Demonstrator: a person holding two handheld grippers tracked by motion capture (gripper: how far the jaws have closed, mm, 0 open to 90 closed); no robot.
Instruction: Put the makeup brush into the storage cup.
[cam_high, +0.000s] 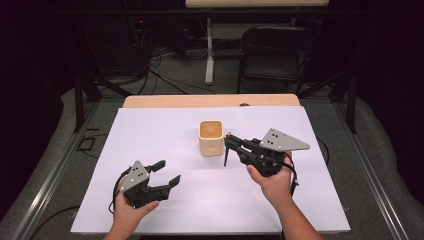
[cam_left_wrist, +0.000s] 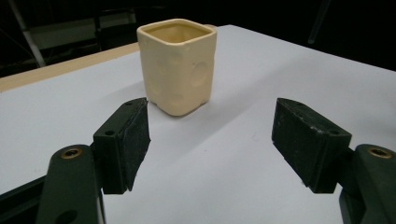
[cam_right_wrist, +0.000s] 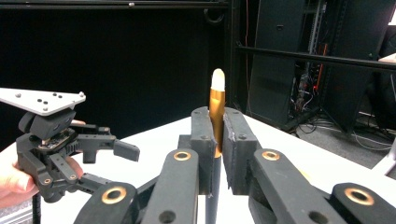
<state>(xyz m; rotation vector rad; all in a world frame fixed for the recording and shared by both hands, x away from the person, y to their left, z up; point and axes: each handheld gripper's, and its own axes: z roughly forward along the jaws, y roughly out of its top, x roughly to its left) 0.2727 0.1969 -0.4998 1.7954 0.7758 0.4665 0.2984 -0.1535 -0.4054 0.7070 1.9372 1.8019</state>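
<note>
Beside the cup (cam_high: 211, 137), right claw (cam_high: 228, 145) clamped on a pen (cam_right_wrist: 216, 100), kept upright, likely for dropping in. On the surface (cam_high: 150, 130), cup standing apart; left claw (cam_high: 166, 172) spread wide, aimed cupward, probably to steady it.

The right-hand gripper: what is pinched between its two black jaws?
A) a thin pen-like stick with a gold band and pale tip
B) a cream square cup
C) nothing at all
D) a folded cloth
A: in the right gripper view, the right gripper has its jaws pressed together on a slim stick with a gold band, while the cream cup stands free on the table.
</note>
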